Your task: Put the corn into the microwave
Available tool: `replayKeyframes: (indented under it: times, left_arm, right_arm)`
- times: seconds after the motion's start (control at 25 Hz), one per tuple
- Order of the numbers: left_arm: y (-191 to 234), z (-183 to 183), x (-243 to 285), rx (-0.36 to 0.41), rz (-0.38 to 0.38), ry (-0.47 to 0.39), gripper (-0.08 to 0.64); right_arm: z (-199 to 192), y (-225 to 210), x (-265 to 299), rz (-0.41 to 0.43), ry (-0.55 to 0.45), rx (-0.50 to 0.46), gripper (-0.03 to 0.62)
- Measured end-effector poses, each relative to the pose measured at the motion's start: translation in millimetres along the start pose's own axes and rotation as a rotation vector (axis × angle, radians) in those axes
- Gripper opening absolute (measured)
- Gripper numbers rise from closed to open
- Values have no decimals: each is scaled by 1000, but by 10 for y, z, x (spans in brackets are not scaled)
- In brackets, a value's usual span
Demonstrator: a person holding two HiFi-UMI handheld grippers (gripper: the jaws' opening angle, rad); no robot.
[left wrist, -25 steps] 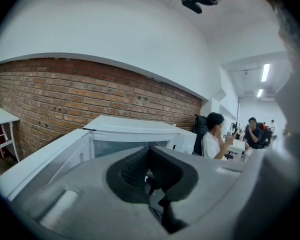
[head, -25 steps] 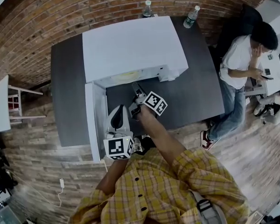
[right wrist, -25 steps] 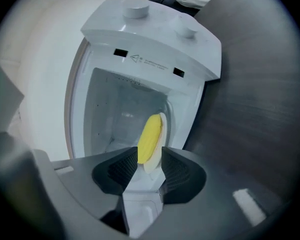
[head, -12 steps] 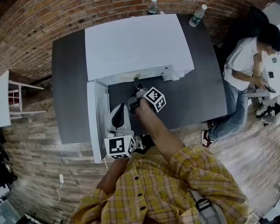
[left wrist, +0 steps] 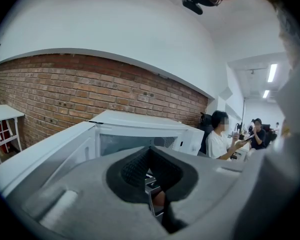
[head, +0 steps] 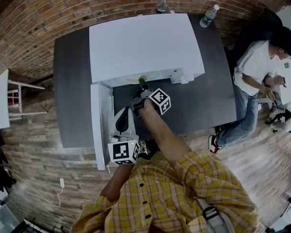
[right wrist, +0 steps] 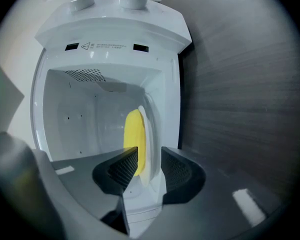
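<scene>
Corn (right wrist: 132,134) on its plate (right wrist: 149,126), inside the open microwave (right wrist: 115,26).
Right gripper (right wrist: 148,160) has its jaws apart in front of it; left gripper (left wrist: 151,176) is closed and empty. The warning label (right wrist: 102,46) has print too small to read.

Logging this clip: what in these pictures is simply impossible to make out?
- Yellow corn: in the head view it is hidden under the white microwave roof. In the right gripper view its lower end sits behind a jaw of the right gripper.
- Microwave's inside: in the left gripper view it is mostly blocked by the grey body of the left gripper.
- Clear plastic bottles: in the head view they are too small to read the labels.
</scene>
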State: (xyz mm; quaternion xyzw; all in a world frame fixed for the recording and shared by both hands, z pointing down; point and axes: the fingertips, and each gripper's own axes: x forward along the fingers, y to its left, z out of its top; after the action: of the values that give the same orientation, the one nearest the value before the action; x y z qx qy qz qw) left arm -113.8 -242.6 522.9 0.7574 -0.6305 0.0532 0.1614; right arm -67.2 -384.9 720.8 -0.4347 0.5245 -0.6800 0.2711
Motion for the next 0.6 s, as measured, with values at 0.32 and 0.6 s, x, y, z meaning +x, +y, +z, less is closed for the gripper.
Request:
replayKeyframes:
  times: [0.32, 0.6]
  left_arm:
    - [71, -26, 23, -10, 10, 8, 0]
    - [101, -29, -3, -15, 17, 9, 0]
  right_arm:
    - [-68, -61, 74, -25, -17, 58, 93]
    - [-90, -69, 71, -50, -4, 34, 52]
